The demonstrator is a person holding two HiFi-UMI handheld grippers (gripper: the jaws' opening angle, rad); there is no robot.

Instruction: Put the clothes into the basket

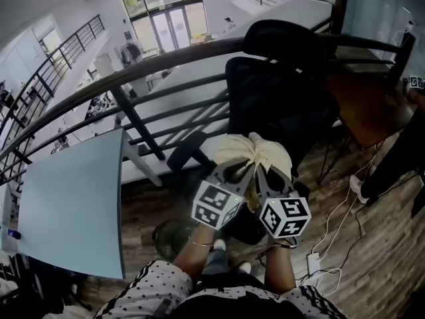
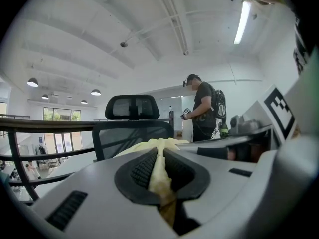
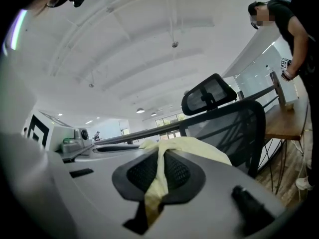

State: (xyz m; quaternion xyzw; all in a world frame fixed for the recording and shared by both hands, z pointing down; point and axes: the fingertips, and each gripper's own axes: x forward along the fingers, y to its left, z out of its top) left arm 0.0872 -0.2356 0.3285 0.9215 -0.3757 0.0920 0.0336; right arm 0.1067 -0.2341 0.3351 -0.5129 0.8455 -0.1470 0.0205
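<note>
**Pale yellow garment [image 1: 255, 151] held up — not yet in the basket**

The left gripper [image 1: 242, 168] and right gripper [image 1: 264, 171] each have their fingers clamped on the bunched cloth, in the air before the black chair [image 1: 279, 92]. The pick-up looks done; carrying and dropping remain — the round green thing [image 1: 174, 234] on the floor may be the basket.

My head cam looks steeply down from above at the railing [image 1: 166, 58] and wood floor [image 1: 372, 244]. Each gripper cam rides super close behind its own jaws, facing roughly level. All three catch the yellow cloth [image 1: 265, 150] and black chair [image 1: 279, 98].
</note>
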